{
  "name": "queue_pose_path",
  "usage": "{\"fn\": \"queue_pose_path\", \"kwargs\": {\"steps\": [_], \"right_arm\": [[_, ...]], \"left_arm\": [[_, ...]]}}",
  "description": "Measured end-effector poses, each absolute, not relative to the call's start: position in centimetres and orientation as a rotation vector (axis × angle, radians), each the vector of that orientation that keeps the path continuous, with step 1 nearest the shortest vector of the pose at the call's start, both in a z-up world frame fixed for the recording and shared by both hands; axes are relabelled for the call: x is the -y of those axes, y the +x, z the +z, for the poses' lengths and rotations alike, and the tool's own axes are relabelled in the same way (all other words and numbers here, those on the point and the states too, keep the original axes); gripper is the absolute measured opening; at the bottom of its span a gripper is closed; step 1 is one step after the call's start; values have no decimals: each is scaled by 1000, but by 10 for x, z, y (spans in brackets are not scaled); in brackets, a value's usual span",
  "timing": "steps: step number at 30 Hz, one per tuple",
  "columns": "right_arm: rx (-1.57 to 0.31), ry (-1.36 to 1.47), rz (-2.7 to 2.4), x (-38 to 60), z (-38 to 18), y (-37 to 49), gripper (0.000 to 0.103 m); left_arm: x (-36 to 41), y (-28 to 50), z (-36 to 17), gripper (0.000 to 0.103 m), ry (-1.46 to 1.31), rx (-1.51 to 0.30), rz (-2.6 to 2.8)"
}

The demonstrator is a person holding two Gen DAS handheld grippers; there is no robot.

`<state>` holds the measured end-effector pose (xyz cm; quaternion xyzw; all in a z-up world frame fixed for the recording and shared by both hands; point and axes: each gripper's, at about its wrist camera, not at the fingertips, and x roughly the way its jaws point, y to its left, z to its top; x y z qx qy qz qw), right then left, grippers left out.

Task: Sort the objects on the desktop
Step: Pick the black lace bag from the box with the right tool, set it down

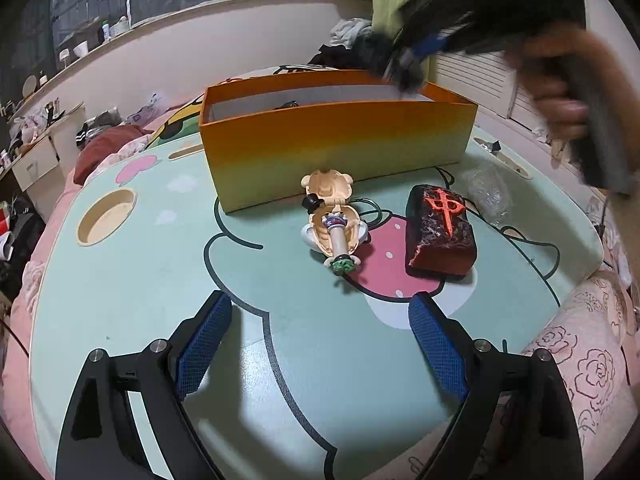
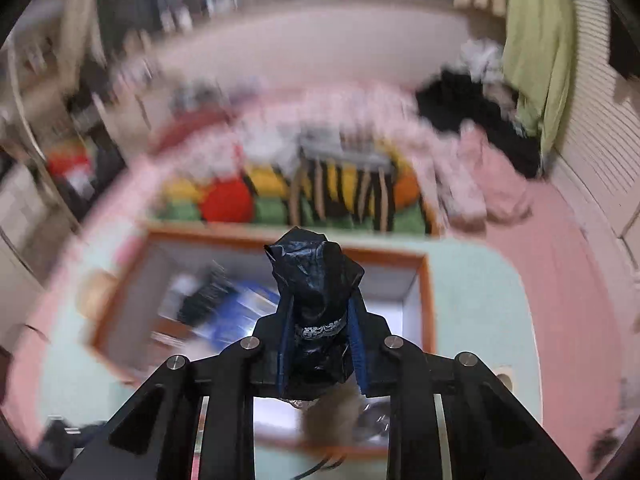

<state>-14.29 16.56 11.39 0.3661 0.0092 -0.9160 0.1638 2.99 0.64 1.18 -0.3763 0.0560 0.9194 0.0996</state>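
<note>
An orange box (image 1: 336, 148) stands at the back of the mint table (image 1: 140, 272). In front of it lie a cream bear-shaped toy (image 1: 334, 224), opened, and a dark red block (image 1: 440, 232) with a red character on top. My left gripper (image 1: 320, 356) is open and empty, low over the table, in front of the toy. My right gripper (image 2: 320, 316) is shut on a crumpled black plastic bag (image 2: 316, 276) and holds it above the open box (image 2: 428, 292). It shows blurred in the left wrist view (image 1: 404, 64) over the box's far right corner.
A clear crumpled plastic wrap (image 1: 486, 192) lies right of the red block. The box holds blue and black items (image 2: 236, 304), blurred. A round cup hole (image 1: 106, 216) is in the table at left. Pink bedding (image 1: 580, 360) surrounds the table.
</note>
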Motion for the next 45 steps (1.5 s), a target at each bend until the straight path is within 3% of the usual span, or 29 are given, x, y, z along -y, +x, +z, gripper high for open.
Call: {"fn": "queue_pose_path", "kwargs": {"steps": [4, 8, 11, 13, 15, 17, 22, 26, 36, 37, 40, 43, 45], "right_arm": [[179, 959, -2459, -193, 136, -84, 25], [358, 1164, -2244, -209, 97, -65, 28], [276, 1201, -2329, -202, 69, -65, 32], [300, 1150, -2351, -202, 63, -61, 41], [340, 1060, -2414, -207, 69, -53, 62], [282, 954, -2525, -215, 75, -27, 74], [5, 1048, -2617, -214, 49, 4, 78], [-174, 1099, -2655, -201, 14, 6, 94], [-149, 1084, -2622, -206, 12, 7, 101], [-148, 1084, -2622, -206, 12, 7, 101], [-145, 1085, -2619, -203, 12, 6, 101], [-143, 1083, -2618, -201, 12, 7, 102], [-144, 1083, -2619, -201, 12, 7, 102]], "left_arm": [[-6, 30, 12, 90, -1112, -166, 2718], [-6, 30, 12, 90, -1113, -166, 2718], [-6, 30, 12, 90, -1112, -165, 2718], [-6, 30, 12, 90, -1112, -165, 2717], [-7, 30, 12, 90, -1111, -164, 2717], [-8, 30, 12, 90, -1111, -164, 2719], [-7, 30, 12, 90, -1111, -163, 2718], [-9, 30, 12, 90, -1112, -171, 2727], [-10, 32, 13, 90, -1114, -140, 2736], [-6, 30, 14, 87, -1115, -104, 2728], [2, 26, 27, 64, -1106, -41, 2703], [5, 18, 61, 43, -1008, -87, 2759], [7, 7, 88, 40, -938, -94, 2790]]}}
